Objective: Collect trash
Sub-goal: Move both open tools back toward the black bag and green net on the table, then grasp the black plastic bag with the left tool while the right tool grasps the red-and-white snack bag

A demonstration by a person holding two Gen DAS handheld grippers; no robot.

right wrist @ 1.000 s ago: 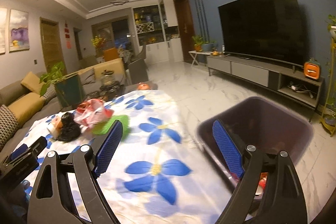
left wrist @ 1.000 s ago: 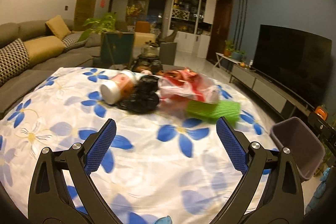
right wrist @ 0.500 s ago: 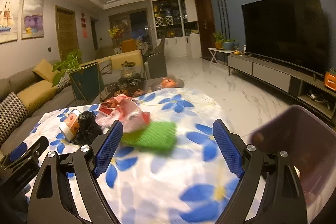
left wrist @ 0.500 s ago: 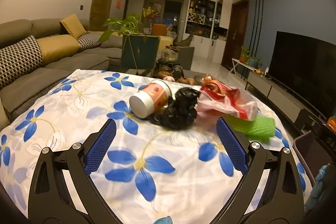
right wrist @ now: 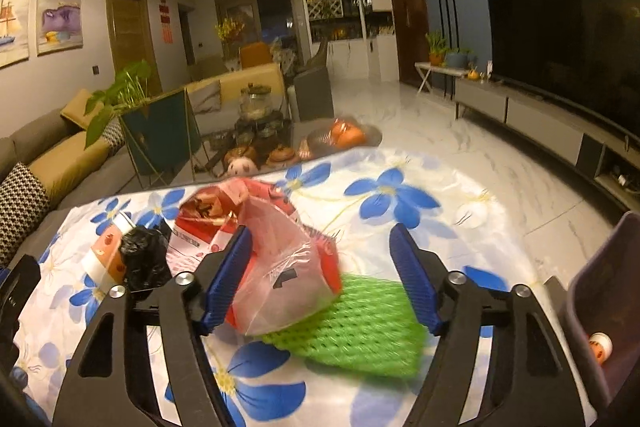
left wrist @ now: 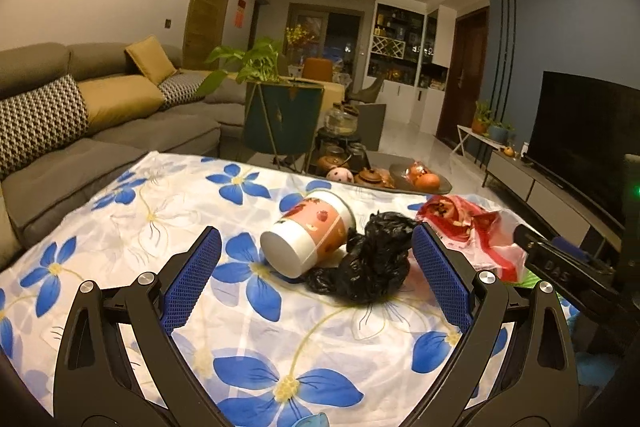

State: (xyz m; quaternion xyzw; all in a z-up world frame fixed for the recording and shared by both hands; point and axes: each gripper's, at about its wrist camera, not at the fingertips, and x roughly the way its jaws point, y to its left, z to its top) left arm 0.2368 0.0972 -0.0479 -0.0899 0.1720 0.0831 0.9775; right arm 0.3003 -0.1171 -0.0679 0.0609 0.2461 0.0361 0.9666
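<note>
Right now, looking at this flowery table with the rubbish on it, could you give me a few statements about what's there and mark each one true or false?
1. The paper cup stands upright. False: it lies on its side, with its wide mouth towards the far side of the table.
2. The black bag touches the cup. True.
3. The right gripper is shut on the green foam net. False: its jaws are wide open, holding nothing.
4. The red and clear plastic bag lies partly over the green net. True.
5. The left gripper is open. True.
6. The grey bin sits on the tablecloth. False: it stands beside the table.
</note>
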